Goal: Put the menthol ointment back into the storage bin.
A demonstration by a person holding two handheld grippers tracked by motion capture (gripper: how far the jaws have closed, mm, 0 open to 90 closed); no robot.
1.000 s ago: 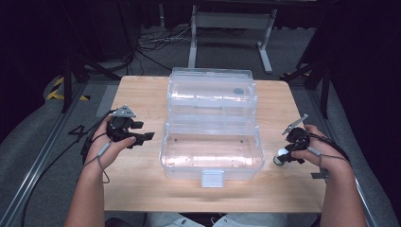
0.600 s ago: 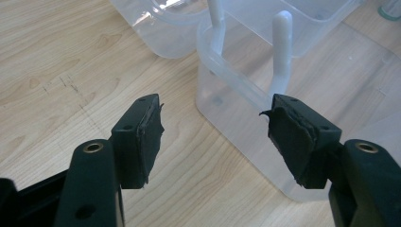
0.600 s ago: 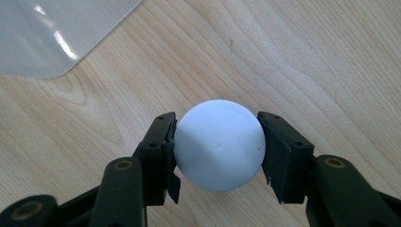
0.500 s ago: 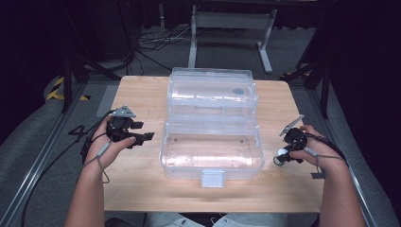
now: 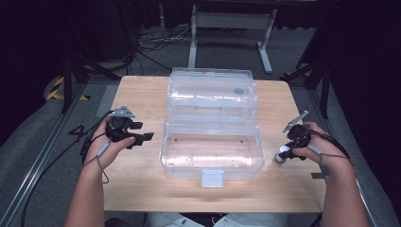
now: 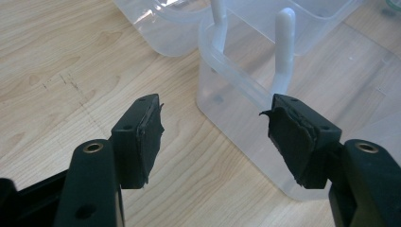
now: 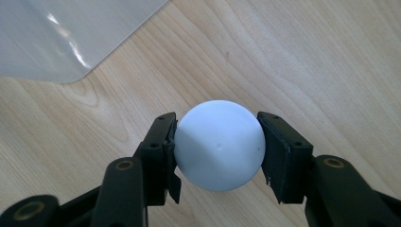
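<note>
Both right tongs (image 7: 216, 144) pads press the white ball (image 7: 218, 144).

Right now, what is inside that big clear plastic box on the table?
The clear box stands open. Through its walls the near compartment looks bare, with wood grain showing beneath. A small dark round spot shows at the raised lid. The white ball is outside it, between the right gripper pads.

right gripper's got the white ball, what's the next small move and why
Probably lift the ball and carry it toward the open clear box. The right gripper has just closed on it, pads touching both sides, while the ball sits on the table beside the box.
</note>
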